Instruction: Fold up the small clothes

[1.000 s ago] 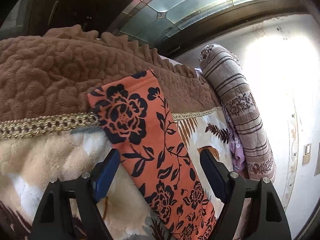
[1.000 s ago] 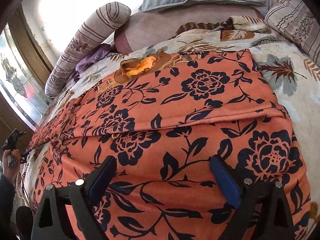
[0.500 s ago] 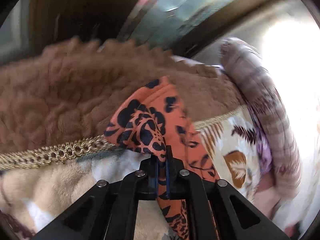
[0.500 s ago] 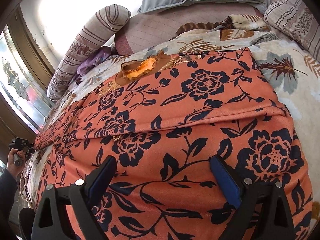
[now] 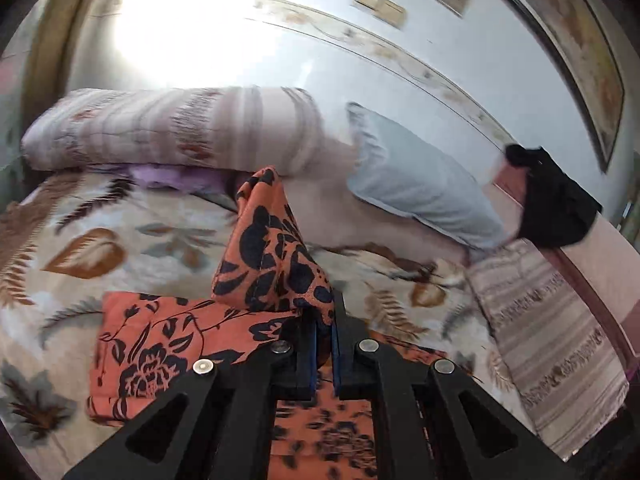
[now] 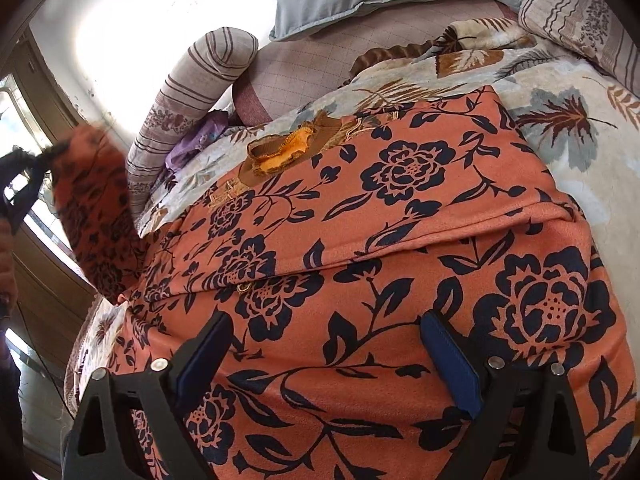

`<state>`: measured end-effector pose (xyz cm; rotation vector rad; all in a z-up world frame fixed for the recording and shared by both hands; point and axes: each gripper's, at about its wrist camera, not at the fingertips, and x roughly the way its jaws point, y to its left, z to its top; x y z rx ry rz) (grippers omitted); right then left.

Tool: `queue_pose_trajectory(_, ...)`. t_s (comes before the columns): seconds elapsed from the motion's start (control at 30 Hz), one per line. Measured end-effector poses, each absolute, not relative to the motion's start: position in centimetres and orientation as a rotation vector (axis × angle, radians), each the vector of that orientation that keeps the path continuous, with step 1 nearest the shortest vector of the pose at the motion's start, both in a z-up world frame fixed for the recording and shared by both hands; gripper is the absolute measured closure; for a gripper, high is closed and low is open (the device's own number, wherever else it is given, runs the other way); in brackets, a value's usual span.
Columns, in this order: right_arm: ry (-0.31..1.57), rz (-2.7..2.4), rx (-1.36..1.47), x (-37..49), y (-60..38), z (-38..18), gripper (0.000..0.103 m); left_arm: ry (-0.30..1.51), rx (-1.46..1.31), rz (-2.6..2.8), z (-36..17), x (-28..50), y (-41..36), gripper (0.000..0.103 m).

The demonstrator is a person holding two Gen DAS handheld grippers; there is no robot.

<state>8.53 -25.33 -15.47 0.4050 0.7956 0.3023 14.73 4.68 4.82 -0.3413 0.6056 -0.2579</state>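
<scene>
Left wrist view first: our left gripper (image 5: 323, 344) has its jaws pinched together on a bunched end of the orange floral garment (image 5: 276, 256), and that end stands up in a peak above the black fingers. Below it we see more of the same cloth lying flat on the leaf-print blanket (image 5: 100, 248), toward the bed's near side. This picture is smeared, so fine detail escapes us. Along the bed's far edge lies a striped bolster (image 5: 160, 136) with something purple (image 5: 172, 178) tucked against it, then a grey pillow (image 5: 420, 188) propped at the headboard, where a black cloth (image 5: 556, 208) is draped over the top corner. A striped pillow (image 5: 552, 340) sits at the right edge.

Over to the right wrist view: our right gripper (image 6: 324, 360) has its jaws standing wide apart, blue pads (image 6: 450, 364) clear on either side, hovering close over the garment (image 6: 360, 240), which spreads across the middle of the bed with one folded layer lying over another. We cannot tell whether the pads touch the fabric. At the left edge of this view, the other gripper (image 6: 48, 156) shows, blurred, lifting the cloth's far end clear of the bed. A small brown-and-orange piece (image 6: 280, 154) pokes out past the garment's far edge on the blanket (image 6: 560, 120).
</scene>
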Motion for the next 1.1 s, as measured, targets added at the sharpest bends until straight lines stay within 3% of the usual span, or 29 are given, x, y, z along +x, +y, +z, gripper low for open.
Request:
queue_pose_trajectory(0.07,0.792,0.308,0.422,8.5,-25.5,-15.4,0.007,0.677,-0.314,-0.343,3.1,16.3,-1.2,0.097)
queue_pose_trajectory(0.13,0.79,0.317,0.445,8.5,-25.9,-15.4,0.007,0.83,-0.248,-0.428,-0.1,18.2,-5.7,0.08)
queue_pose_trajectory(0.17,0.788,0.321,0.458,8.5,-26.1,-15.3,0.007,0.892,-0.196,-0.416,-2.0,18.1,-7.0,0.06)
queue_pose_trajectory(0.2,0.786,0.324,0.474,8.4,-26.3,-15.3,0.007,0.947,-0.142,-0.371,-4.0,18.0,-7.6,0.054)
queue_pose_trajectory(0.33,0.78,0.328,0.557,7.9,-27.4,-14.9,0.007,0.985,-0.163,-0.261,-7.0,16.9,-2.6,0.054)
queue_pose_trajectory(0.47,0.771,0.334,0.697,7.4,-29.5,-13.7,0.007,0.904,-0.246,-0.087,-6.6,14.7,6.0,0.034)
queue_pose_trajectory(0.67,0.79,0.254,0.809,11.0,-32.3,-10.7,0.007,0.916,-0.325,0.104,-9.6,13.1,15.5,0.033)
queue_pose_trajectory(0.9,0.92,0.13,0.702,17.6,-32.7,-11.0,0.009,0.905,-0.397,0.068,-11.9,12.4,17.9,0.033)
queue_pose_trajectory(0.93,0.975,0.132,0.674,18.5,-32.3,-11.8,0.018,0.905,-0.41,0.061,-12.1,12.3,18.1,0.033)
queue_pose_trajectory(1.03,1.095,0.094,0.565,20.0,-31.4,-13.5,0.076,0.912,-0.431,0.039,-12.2,12.6,17.9,0.033)
queue_pose_trajectory(1.07,1.102,0.088,0.528,20.0,-31.2,-13.4,0.085,0.909,-0.426,0.031,-12.1,12.7,17.8,0.033)
queue_pose_trajectory(1.1,1.105,0.094,0.48,20.1,-30.7,-12.9,0.086,0.907,-0.416,0.029,-12.0,12.7,17.6,0.033)
